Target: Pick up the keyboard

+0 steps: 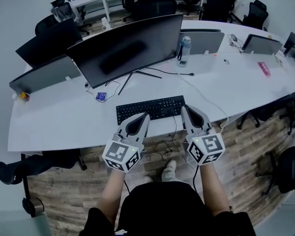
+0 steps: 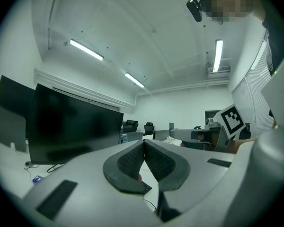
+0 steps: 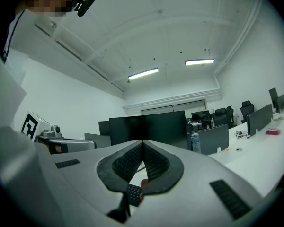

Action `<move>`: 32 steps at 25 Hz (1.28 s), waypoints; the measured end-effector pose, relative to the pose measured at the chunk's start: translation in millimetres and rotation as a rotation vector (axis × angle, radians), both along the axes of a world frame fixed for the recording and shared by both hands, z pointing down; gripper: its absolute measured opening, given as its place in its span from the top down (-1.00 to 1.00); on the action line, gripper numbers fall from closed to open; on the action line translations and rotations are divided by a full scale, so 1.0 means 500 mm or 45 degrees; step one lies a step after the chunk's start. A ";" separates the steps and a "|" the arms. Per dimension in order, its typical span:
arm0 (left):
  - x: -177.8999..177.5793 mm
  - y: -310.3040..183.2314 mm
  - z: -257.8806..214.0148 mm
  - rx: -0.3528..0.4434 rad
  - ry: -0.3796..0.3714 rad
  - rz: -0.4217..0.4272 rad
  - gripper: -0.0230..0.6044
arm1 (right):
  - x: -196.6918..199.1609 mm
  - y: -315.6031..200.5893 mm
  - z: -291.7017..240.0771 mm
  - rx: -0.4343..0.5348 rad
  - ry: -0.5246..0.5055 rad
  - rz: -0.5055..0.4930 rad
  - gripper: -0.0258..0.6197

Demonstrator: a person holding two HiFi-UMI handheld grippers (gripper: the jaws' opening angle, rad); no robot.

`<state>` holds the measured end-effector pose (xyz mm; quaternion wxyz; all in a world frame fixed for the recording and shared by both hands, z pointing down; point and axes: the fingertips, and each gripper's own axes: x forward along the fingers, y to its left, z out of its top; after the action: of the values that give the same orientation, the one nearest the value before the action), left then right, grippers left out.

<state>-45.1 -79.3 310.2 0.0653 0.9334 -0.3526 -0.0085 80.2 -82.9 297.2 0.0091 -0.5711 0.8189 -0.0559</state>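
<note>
The left gripper had its jaws pressed together with nothing between them, and the right gripper was the same: pads met, empty. Both pointed level toward 12 o'clock, side by side over the near edge of the desk.

In the head view the left tips overlapped the front edge of the keyboard about midway along it. The right tips sat at its right-hand end. Whether either touched it could not be told.

The keyboard lay flat on the desk, just at 12 o'clock of the grippers, with the curved monitor further out at 12 o'clock and a water bottle at about 1 o'clock.

As a judgement, the task was at the approach stage only. The grippers had reached the keyboard but no grip was made and nothing was lifted. What was left was to part the jaws or wedge the tips at its ends, take hold, and raise it.
</note>
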 end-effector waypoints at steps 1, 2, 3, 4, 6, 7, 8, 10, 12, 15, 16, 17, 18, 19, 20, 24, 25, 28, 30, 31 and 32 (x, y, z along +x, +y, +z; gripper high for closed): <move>0.009 -0.010 0.000 0.001 -0.003 -0.003 0.90 | 0.009 -0.011 0.000 0.000 -0.001 -0.003 0.91; 0.018 -0.020 0.001 0.002 -0.006 -0.007 0.90 | 0.018 -0.021 0.000 0.001 -0.001 -0.006 0.91; 0.026 -0.030 0.002 0.003 -0.008 -0.012 0.90 | 0.027 -0.033 0.000 0.003 -0.002 -0.009 0.91; 0.034 -0.041 0.003 0.004 -0.009 -0.017 0.90 | 0.035 -0.044 0.000 0.005 -0.002 -0.012 0.91; 0.051 -0.063 0.005 0.005 -0.012 -0.027 0.90 | 0.052 -0.067 -0.001 0.009 -0.001 -0.019 0.91; 0.060 -0.073 0.006 0.006 -0.015 -0.031 0.90 | 0.062 -0.077 -0.001 0.010 -0.002 -0.022 0.91; 0.069 -0.082 0.006 0.007 -0.017 -0.035 0.90 | 0.070 -0.087 0.000 0.010 -0.003 -0.026 0.91; 0.084 -0.097 0.006 0.008 -0.021 -0.046 0.90 | 0.085 -0.105 0.001 0.008 -0.008 -0.036 0.91; 0.095 -0.112 0.006 0.010 -0.025 -0.058 0.90 | 0.096 -0.122 0.004 0.007 -0.013 -0.049 0.91; 0.111 -0.135 0.007 0.012 -0.031 -0.075 0.90 | 0.111 -0.146 0.007 0.008 -0.018 -0.067 0.91; 0.116 -0.141 0.008 0.012 -0.032 -0.082 0.90 | 0.116 -0.153 0.009 0.007 -0.021 -0.074 0.91; 0.121 -0.147 0.009 0.011 -0.034 -0.089 0.90 | 0.121 -0.160 0.011 0.006 -0.023 -0.081 0.91; 0.126 -0.152 0.011 0.009 -0.036 -0.096 0.90 | 0.125 -0.166 0.012 0.004 -0.025 -0.088 0.91; 0.130 -0.157 0.013 0.006 -0.039 -0.103 0.90 | 0.129 -0.172 0.014 0.002 -0.029 -0.094 0.91; 0.133 -0.162 0.016 0.003 -0.041 -0.111 0.90 | 0.134 -0.178 0.017 0.001 -0.034 -0.101 0.91; 0.151 -0.180 0.021 0.001 -0.048 -0.131 0.90 | 0.152 -0.199 0.029 -0.007 -0.047 -0.123 0.91; 0.156 -0.183 0.021 0.007 -0.055 -0.135 0.90 | 0.156 -0.203 0.032 -0.010 -0.048 -0.126 0.91; 0.156 -0.199 0.024 0.020 -0.082 -0.160 0.90 | 0.168 -0.216 0.045 -0.024 -0.045 -0.136 0.91; 0.149 -0.213 0.032 0.006 -0.085 -0.178 0.90 | 0.176 -0.223 0.055 -0.036 -0.041 -0.137 0.91; 0.146 -0.218 0.036 -0.005 -0.083 -0.183 0.90 | 0.180 -0.226 0.059 -0.044 -0.042 -0.136 0.91; 0.143 -0.223 0.040 -0.014 -0.082 -0.186 0.90 | 0.183 -0.229 0.063 -0.051 -0.045 -0.135 0.91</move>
<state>26.6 -190.6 330.1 0.0583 0.9046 -0.4217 0.0187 171.5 -197.3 328.6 0.0089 -0.5260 0.8464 -0.0828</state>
